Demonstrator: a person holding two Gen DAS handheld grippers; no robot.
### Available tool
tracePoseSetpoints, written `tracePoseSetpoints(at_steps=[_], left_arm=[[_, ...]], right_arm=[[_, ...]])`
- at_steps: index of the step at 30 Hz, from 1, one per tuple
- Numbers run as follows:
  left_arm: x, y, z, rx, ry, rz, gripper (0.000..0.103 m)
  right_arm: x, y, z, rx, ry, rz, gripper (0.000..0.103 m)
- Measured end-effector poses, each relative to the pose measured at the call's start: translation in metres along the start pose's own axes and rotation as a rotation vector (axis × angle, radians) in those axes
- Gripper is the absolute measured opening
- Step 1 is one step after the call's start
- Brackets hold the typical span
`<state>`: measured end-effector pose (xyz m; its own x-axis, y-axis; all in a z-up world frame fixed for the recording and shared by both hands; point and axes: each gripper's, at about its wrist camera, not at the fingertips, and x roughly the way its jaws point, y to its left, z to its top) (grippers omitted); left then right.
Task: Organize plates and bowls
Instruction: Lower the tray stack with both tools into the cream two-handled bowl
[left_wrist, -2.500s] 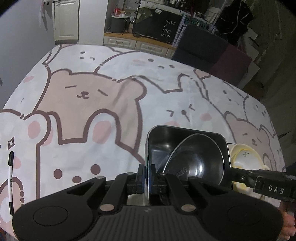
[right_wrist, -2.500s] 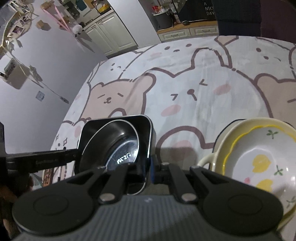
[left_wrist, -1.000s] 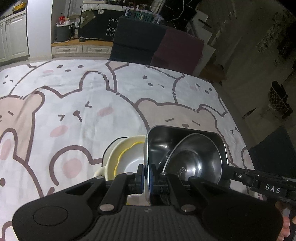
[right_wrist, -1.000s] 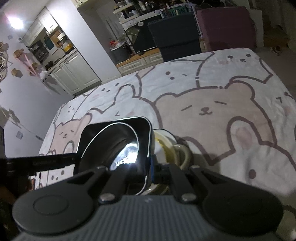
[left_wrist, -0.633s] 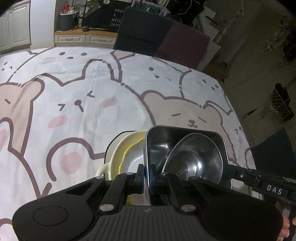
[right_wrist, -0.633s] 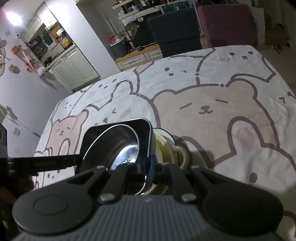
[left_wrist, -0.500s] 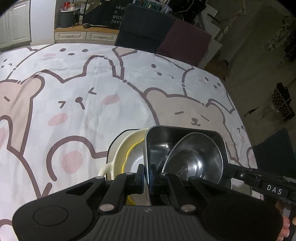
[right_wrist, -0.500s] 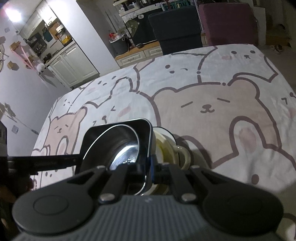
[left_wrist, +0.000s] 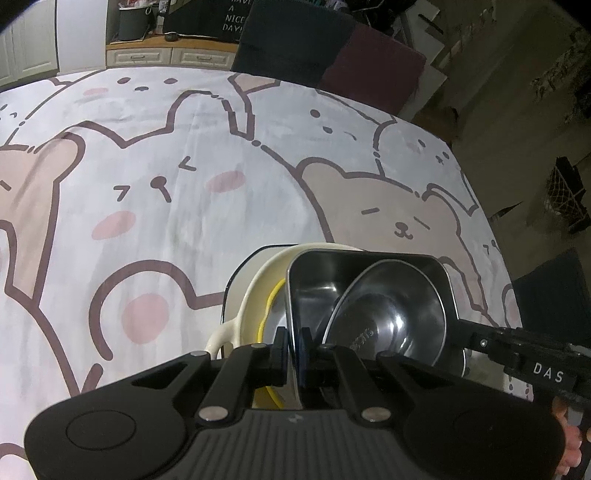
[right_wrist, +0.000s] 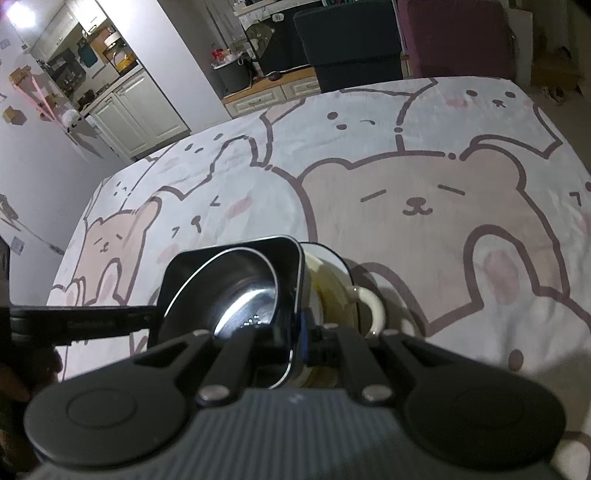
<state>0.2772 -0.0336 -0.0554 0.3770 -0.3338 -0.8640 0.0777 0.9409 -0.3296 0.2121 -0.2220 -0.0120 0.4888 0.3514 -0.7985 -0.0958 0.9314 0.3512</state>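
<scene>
over the bear-print tablecloth, square steel dish with round steel bowl inside, tilted above cream handled bowl; left gripper clamped on its near wall; right gripper clamped on opposite wall

Left gripper, seen from its own wrist camera: pitched steeply downward, both black finger arms converging at centre, blue-padded jaws pinched nearly together. Right gripper, seen from its own wrist camera: likewise pitched downward, jaws drawn nearly together. Each gripper enters the other's view from the side as a long black arm, the right one lettered "DAS". The person's right hand shows at the lower right corner; the left hand is dim at the left edge.
</scene>
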Motion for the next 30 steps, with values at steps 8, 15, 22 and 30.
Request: tracePoseSetpoints(at_steps=[8, 15, 22, 30], left_arm=[[0.002, 0.003, 0.001, -0.001, 0.011, -0.003, 0.005], [0.003, 0.003, 0.001, 0.001, 0.019, 0.000, 0.005], [0.003, 0.003, 0.001, 0.002, 0.021, -0.001, 0.005], [0.004, 0.004, 0.001, 0.001, 0.020, 0.002, 0.005]], right_arm=[[0.005, 0.001, 0.001, -0.008, 0.015, -0.007, 0.007], [0.009, 0.001, 0.002, -0.013, 0.029, -0.013, 0.007], [0.012, 0.000, 0.003, -0.016, 0.046, -0.022, 0.007], [0.014, -0.002, 0.002, -0.018, 0.058, -0.028, 0.007]])
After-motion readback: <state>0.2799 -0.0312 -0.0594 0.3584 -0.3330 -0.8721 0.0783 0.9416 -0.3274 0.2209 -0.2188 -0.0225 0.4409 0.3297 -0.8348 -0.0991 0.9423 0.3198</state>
